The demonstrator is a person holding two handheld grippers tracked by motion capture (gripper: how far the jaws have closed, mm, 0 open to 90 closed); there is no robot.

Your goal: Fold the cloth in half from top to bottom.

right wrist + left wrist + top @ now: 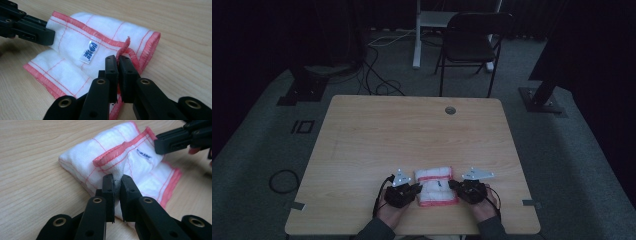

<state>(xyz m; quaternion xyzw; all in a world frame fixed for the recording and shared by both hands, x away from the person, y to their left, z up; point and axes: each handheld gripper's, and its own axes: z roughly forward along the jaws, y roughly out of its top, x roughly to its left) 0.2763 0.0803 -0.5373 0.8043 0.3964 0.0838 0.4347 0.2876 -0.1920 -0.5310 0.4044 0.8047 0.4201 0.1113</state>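
**Cloth pinched at both ends on the tabletop**

Cloth (435, 186), white with red stitched edging and a small blue-printed label (90, 51), is lying folded near the front edge of the wooden tabletop (412, 130), between the person's two hands. The left tool (117, 180) is clamping a raised pinch of white fabric at one end of the cloth, with the fabric squeezed between its two black pads. The right tool (118, 61) is gripping the red hem at the opposite end, its pads pressed together on a puckered loop of the edging. In the high view, the left tool (414, 189) and the right tool (454, 186) are sitting just beside the cloth on either side. Each gripper view is also showing the other tool touching the far end of the cloth. A dark folding chair (472, 42) is standing on the carpet beyond the tabletop.
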